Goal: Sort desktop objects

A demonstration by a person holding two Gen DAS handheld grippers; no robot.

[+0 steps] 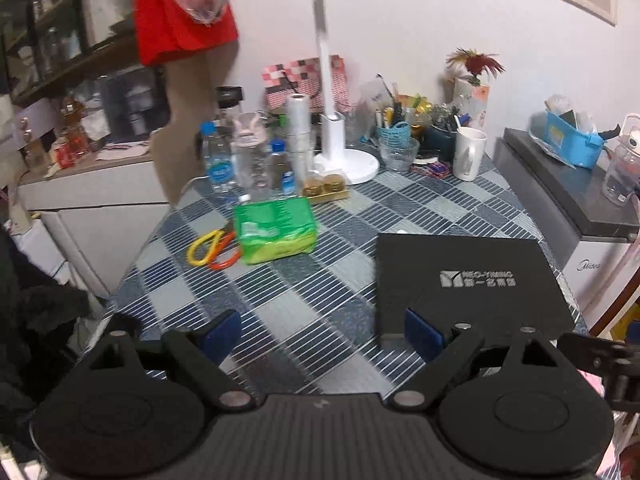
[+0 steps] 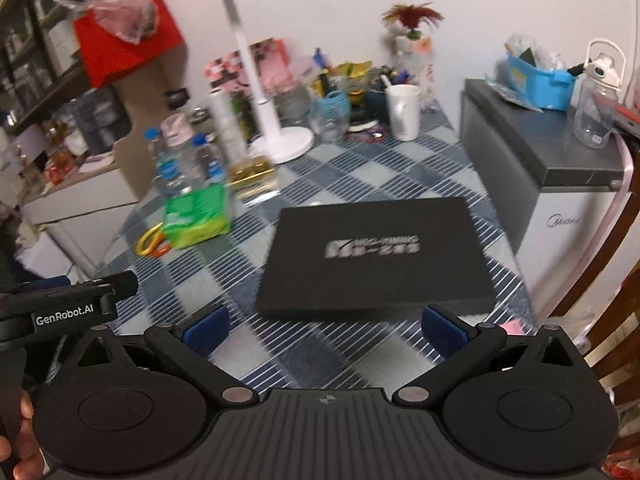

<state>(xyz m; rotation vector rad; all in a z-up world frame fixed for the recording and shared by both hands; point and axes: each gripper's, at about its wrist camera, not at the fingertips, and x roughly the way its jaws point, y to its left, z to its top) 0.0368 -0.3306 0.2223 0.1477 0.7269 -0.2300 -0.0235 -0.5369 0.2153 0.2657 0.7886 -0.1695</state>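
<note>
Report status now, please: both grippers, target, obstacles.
Left gripper open, right gripper open, both empty. Flat black rectangular box lies untouched ahead. Nothing between.

Both wrist cameras hover low over the bench's point(image 1: 320, 280) near edge, facing the white lamp point(image 1: 332, 128); both see the black box point(image 2: 372, 256).

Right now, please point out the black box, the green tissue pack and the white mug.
black box point(image 2: 376, 256): right wrist view, middle of its lid.
green tissue pack point(image 1: 276, 228): left wrist view, top face.
white mug point(image 1: 470, 154): left wrist view, its side wall.
</note>
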